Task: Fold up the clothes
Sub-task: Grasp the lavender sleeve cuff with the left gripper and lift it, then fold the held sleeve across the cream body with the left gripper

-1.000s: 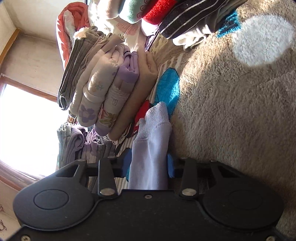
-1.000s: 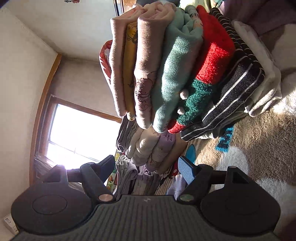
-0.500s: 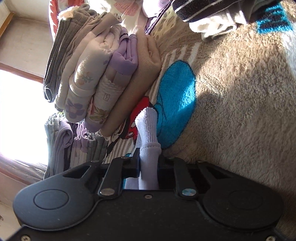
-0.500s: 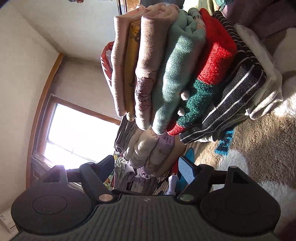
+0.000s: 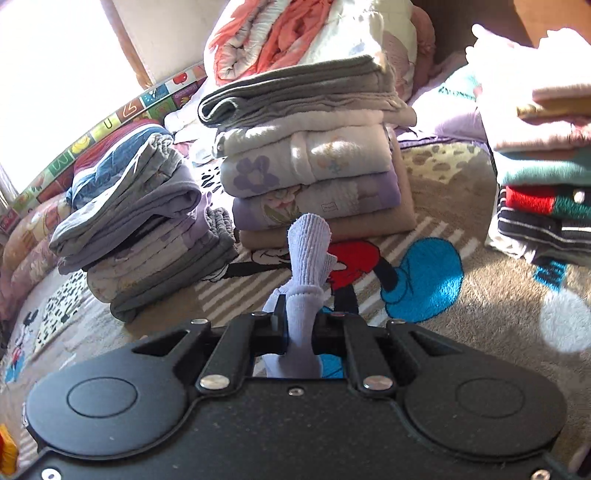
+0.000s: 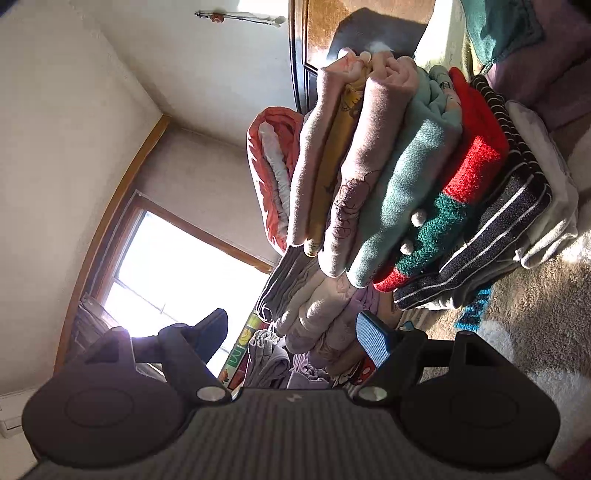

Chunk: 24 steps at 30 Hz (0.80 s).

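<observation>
A pale lilac sock [image 5: 308, 251] sticks up between the jaws of my left gripper [image 5: 299, 325], which is shut on it and holds it above the fluffy cartoon-print blanket [image 5: 480, 314]. The sock's lower end hangs down behind the jaws. Beyond it stands a stack of folded cream, floral and lilac clothes [image 5: 310, 166]. My right gripper [image 6: 291, 328] is open, with nothing between its fingers. Its view is rolled on its side and faces a stack of folded pink, teal, red and striped clothes [image 6: 406, 184].
A lower pile of grey and lilac folded clothes [image 5: 147, 236] lies to the left and the red-and-striped stack [image 5: 543, 206] to the right. A rolled coral quilt [image 5: 295, 40] lies behind. A bright window [image 6: 166, 266] and a wooden wardrobe [image 6: 321, 33] stand beyond.
The left jaws closed on the sock, then the gripper rose and rolled, so its view now stands upright. The right gripper shifted slightly and stayed open.
</observation>
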### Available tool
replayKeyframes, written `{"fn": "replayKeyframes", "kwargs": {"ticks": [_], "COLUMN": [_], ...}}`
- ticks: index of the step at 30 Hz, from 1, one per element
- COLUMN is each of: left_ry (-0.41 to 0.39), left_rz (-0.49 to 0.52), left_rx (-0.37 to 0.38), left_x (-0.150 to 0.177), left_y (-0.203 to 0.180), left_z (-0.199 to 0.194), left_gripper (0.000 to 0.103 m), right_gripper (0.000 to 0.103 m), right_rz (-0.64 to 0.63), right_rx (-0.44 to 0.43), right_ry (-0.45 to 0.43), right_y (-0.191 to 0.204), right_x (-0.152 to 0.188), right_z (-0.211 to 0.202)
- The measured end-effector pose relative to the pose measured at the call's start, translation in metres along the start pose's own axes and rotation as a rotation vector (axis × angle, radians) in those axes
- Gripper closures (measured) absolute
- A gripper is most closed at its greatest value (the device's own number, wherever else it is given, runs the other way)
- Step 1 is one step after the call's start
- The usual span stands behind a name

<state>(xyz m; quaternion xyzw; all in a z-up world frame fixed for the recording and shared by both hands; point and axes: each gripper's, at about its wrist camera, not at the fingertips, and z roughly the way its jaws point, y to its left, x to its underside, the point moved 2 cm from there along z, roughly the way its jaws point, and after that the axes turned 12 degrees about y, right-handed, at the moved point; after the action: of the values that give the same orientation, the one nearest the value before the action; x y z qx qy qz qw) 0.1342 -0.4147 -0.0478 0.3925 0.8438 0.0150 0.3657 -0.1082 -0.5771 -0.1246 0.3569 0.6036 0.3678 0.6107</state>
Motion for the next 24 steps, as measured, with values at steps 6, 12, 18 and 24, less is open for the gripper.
{"fn": "replayKeyframes", "kwargs": {"ticks": [6,12,18,24], "left_ry": [-0.048,-0.093,-0.118,-0.148], "left_rz": [-0.196,-0.333,-0.421,-0.452], "left_rx": [0.11,0.13,0.164,0.169], "left_x": [0.015,0.045,0.078,0.106], "left_y": [0.078,0.138,0.183,0.207], "left_z": [-0.043,-0.067,-0.082,-0.093], "left_gripper": [0.095,0.095,0.095,0.095], "right_gripper": [0.025,0.025,0.028,0.034], "right_rz": [-0.387,-0.721,-0.955,-1.057], "right_rx": [0.023,0.097,0.207,0.28], "right_ry": [0.367,0.661,0.819,0.835], "right_y": [0.071,0.121,0.129,0.123], "right_x": [0.069,0.176,0.25,0.268], "right_z": [0.058,0.098,0.109,0.111]}}
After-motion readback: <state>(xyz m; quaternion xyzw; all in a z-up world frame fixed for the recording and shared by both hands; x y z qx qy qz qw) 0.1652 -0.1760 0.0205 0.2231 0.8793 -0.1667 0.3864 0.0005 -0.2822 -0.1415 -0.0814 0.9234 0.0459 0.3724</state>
